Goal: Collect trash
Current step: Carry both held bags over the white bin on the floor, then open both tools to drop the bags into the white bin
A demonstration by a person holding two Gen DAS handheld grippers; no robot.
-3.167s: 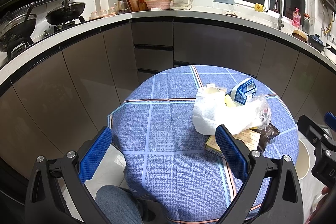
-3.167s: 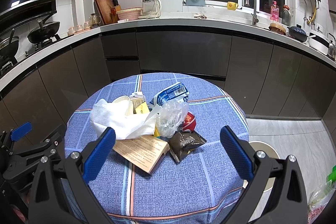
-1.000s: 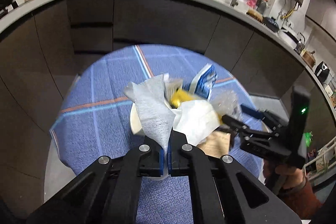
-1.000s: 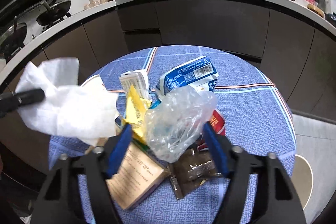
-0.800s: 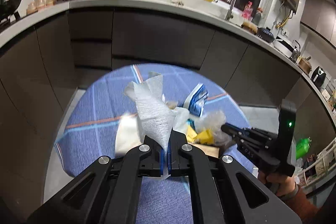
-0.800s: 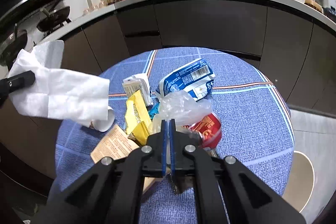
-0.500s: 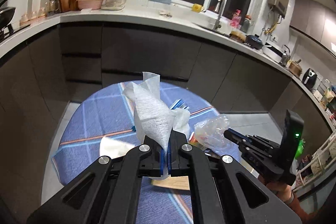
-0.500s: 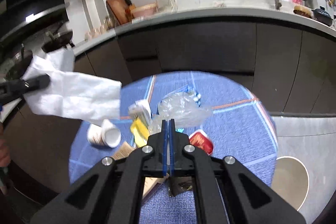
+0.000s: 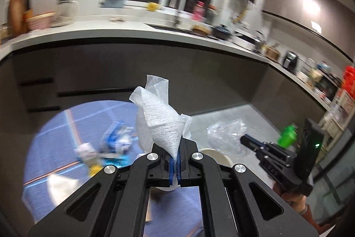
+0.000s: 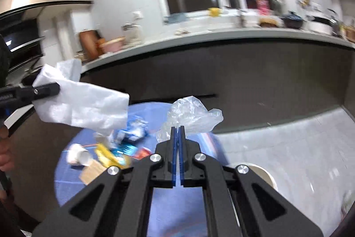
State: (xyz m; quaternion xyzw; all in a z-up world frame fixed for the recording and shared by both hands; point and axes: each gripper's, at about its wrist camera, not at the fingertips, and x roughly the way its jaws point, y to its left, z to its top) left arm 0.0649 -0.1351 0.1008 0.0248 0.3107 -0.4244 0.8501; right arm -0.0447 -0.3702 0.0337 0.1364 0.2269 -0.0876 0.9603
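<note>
- Now the white paper towel (image 9: 158, 123) is hanging in the air above the round desk (image 9: 55, 132), pinched in the left claw (image 9: 175, 161), whose jaws are closing tight on it.
- The clear plastic bag (image 10: 190, 116) is sitting clamped in the right claw (image 10: 177, 143), lifted over the desk's right edge.
- Blurred wrappers (image 10: 124, 148) and a paper cup (image 10: 77, 154) are lying on the blue cloth below.
- A pale bin (image 10: 264, 177) is standing on the floor to the right.

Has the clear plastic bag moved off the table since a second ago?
Yes. The clear plastic bag, pinched in the right gripper, has risen from the trash pile on the blue table and now sits against the dark cabinets.
</note>
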